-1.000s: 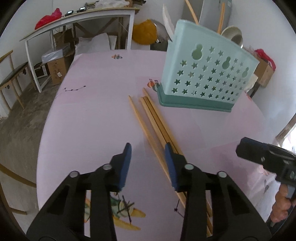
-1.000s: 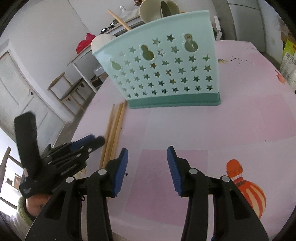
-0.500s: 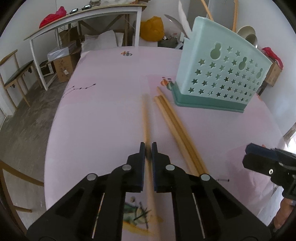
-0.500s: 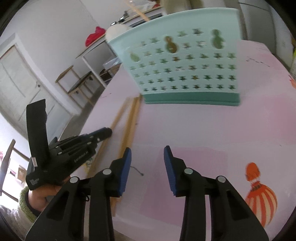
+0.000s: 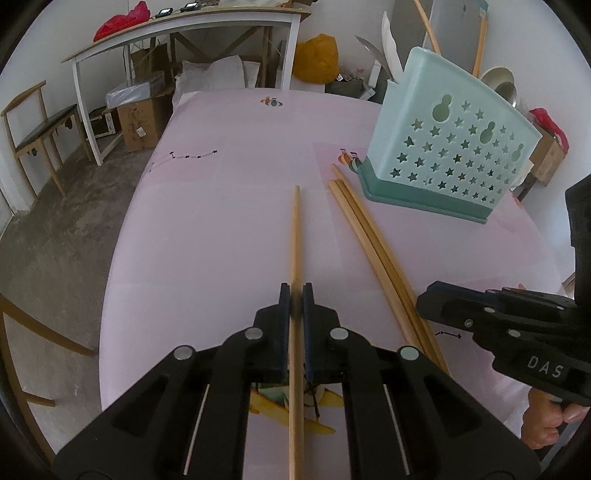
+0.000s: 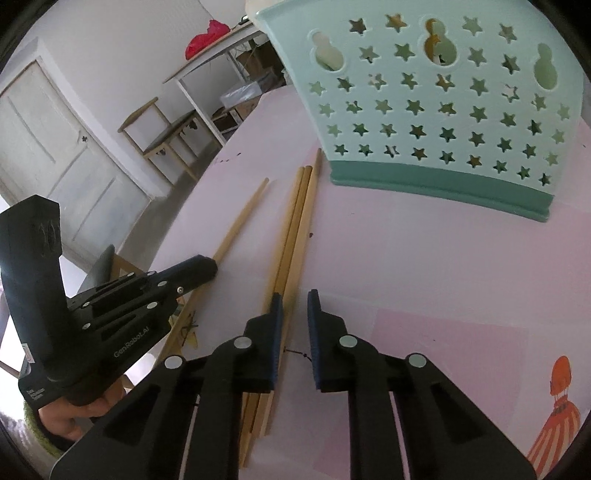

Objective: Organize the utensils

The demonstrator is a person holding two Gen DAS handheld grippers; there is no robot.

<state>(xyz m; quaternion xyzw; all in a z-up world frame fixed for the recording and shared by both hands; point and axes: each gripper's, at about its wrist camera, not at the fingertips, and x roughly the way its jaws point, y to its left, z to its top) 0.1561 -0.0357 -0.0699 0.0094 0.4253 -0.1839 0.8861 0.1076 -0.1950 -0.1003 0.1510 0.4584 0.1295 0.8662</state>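
My left gripper point(image 5: 295, 295) is shut on one wooden chopstick point(image 5: 295, 236), which points away over the pink table point(image 5: 221, 221). Three more chopsticks point(image 5: 365, 229) lie side by side to its right, running up to the mint star-pierced utensil holder point(image 5: 450, 147). My right gripper point(image 6: 295, 306) hovers over the near end of that bundle point(image 6: 295, 221) with its jaws closing. Its left finger covers the sticks, only the rightmost stick's edge reaches the gap, and neither pad presses on it. The left gripper point(image 6: 207, 266) with its chopstick point(image 6: 240, 221) shows at the left of that view.
Spoons and more chopsticks stand in the holder. The table's rounded edge drops to a concrete floor on the left. Beyond it are a white side table point(image 5: 184, 22), a wooden chair point(image 5: 33, 129), cardboard boxes point(image 5: 140, 122) and a door point(image 6: 48, 129).
My left gripper closed on one chopstick and drew it left, apart from the other three. My right gripper moved left over the bundle and its jaws narrowed.
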